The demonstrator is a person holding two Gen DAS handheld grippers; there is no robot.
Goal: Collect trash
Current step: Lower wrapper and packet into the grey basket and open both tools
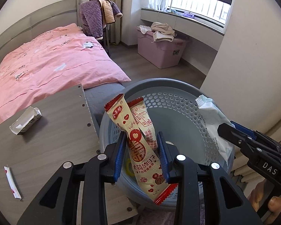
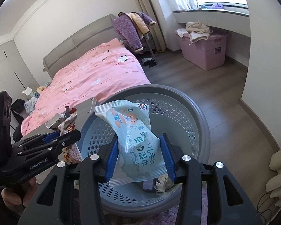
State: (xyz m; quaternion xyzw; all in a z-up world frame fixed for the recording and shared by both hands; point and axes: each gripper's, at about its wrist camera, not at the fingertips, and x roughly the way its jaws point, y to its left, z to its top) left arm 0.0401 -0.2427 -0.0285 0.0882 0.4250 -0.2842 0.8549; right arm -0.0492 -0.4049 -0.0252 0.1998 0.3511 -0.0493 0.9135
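Your left gripper (image 1: 142, 156) is clamped on two snack wrappers (image 1: 140, 140) above the basket (image 1: 178, 101). Your right gripper (image 2: 140, 157) is clamped on a wipes packet (image 2: 136, 140) over its near side.

The wood-grain desk (image 1: 52, 131) stood against the foot of the bed (image 1: 46, 60). On the desk lay a crumpled white carton (image 1: 26, 121) toward its far left side, and a slim white-and-red sachet (image 1: 12, 182) near its front left edge, well apart from the carton. The bed carried a pink duvet (image 2: 95, 75) with small printed patches. The grey wood floor (image 2: 224, 103) bore a round grey perforated basket (image 2: 196, 116) just beside the desk, and a pink storage box (image 1: 162, 51) under the window ledge, with clothes heaped on its lid.
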